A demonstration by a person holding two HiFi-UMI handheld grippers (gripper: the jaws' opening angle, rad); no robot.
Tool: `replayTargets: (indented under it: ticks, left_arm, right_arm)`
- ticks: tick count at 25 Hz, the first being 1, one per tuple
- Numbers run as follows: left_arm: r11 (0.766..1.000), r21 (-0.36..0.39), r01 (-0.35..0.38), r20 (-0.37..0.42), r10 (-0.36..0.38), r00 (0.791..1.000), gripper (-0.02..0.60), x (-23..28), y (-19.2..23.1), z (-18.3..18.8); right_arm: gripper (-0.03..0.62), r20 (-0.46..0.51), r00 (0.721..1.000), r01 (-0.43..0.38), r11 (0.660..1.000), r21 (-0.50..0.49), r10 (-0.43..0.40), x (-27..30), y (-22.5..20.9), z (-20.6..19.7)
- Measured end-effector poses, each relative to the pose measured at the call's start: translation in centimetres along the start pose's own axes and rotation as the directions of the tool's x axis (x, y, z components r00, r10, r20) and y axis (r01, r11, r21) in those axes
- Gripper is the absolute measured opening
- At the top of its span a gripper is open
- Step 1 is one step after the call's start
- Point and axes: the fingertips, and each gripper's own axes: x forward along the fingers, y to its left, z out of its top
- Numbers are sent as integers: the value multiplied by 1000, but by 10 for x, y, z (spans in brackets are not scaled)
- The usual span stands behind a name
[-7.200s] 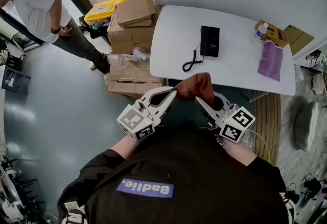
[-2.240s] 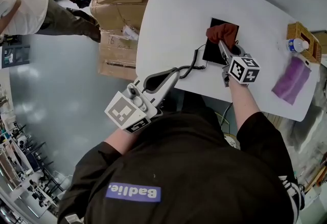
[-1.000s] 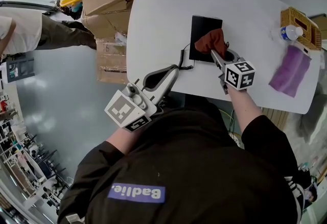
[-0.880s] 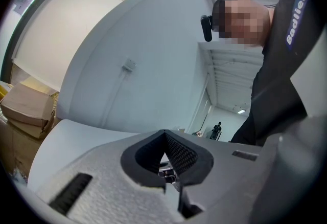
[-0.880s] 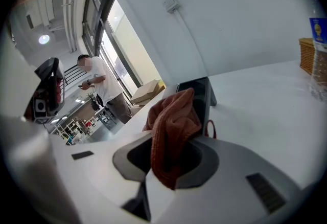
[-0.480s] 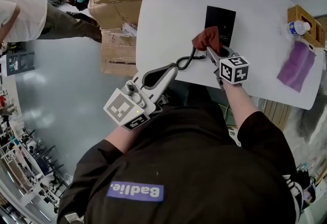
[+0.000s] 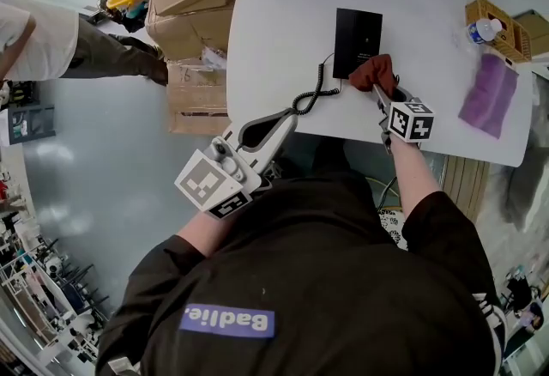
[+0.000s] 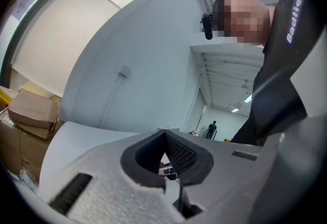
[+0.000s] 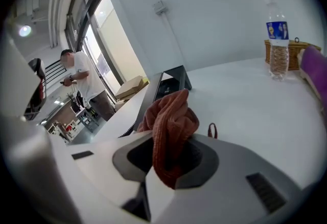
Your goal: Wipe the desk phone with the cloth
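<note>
Desk phone (image 7: 358, 42) lies flat on the white worktop (image 7: 429, 48), a black slab with its long side pointing away from the person. The red cloth (image 7: 373, 72) sits at the phone's near right corner and seems to touch it. The right tongs (image 7: 378, 89) are pinched tight on the cloth, which bunches up out of their front. So the phone is just ahead of these tongs and a bit to the left. A push forward and left would slide the cloth along the phone's long side. The left tongs (image 7: 286, 117) are closed with nothing in them. They hang off the near edge of the worktop, farther from the phone. The curly cord (image 7: 310, 95) lies by the phone's near left corner and could snag the cloth. To the right the worktop is bare, and the purple cloth (image 7: 489, 95) lies well apart.
</note>
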Motion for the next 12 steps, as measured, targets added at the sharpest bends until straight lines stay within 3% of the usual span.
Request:
replayTargets:
  ticks: [6,12]
  left_arm:
    - [999,28,47,28,-48,998,6,-10,-15,7]
    - [990,89,110,33,-114,993,6,-36,-39,17]
  right_arm:
    - [94,56,998,9,1000,24,-11,-30,21,5]
    - [94,185,981,-59,998,1,58,-83,101,35]
